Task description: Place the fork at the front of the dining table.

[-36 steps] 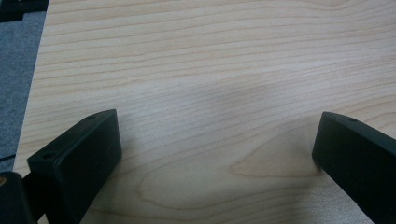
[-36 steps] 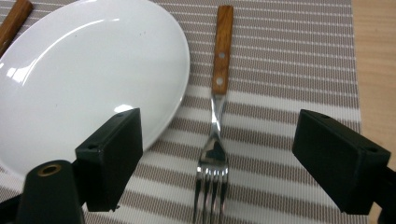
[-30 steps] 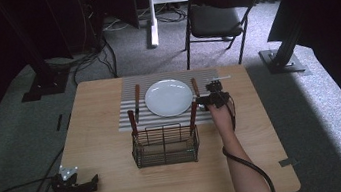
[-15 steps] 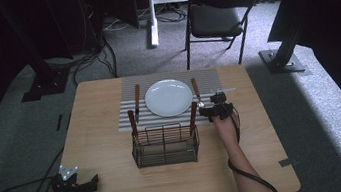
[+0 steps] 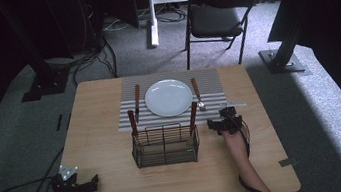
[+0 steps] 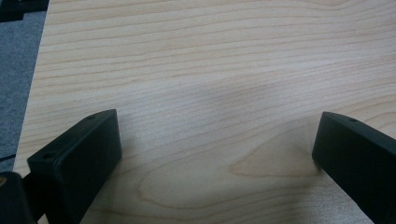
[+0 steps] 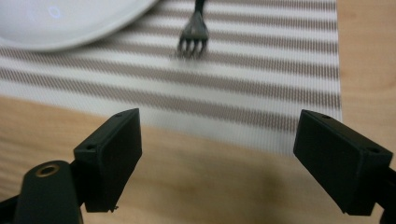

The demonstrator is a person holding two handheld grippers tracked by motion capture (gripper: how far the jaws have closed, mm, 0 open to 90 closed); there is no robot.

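Observation:
A white plate [image 5: 168,97] lies on a striped placemat [image 5: 209,78], with a wooden-handled knife [image 5: 137,100] to its left and a fork [image 5: 197,94] to its right. My right gripper [image 5: 224,123] hovers open just off the mat's near right corner. In the right gripper view its jaws [image 7: 219,135] stand wide apart and hold nothing, and beyond them are the fork's tines [image 7: 192,38] and the plate's rim [image 7: 70,18]. My left gripper [image 5: 72,185] rests open at the table's near left corner, with bare wood between its jaws [image 6: 217,140].
A black wire basket [image 5: 166,144] stands in front of the placemat, with two wooden-handled utensils [image 5: 132,121] [image 5: 194,115] upright at its far corners. A folding chair [image 5: 215,16] and stand bases sit on the floor beyond the table [image 5: 102,130].
My right gripper has drawn back from beside the fork toward the near side, off the mat. The left gripper has stayed put.

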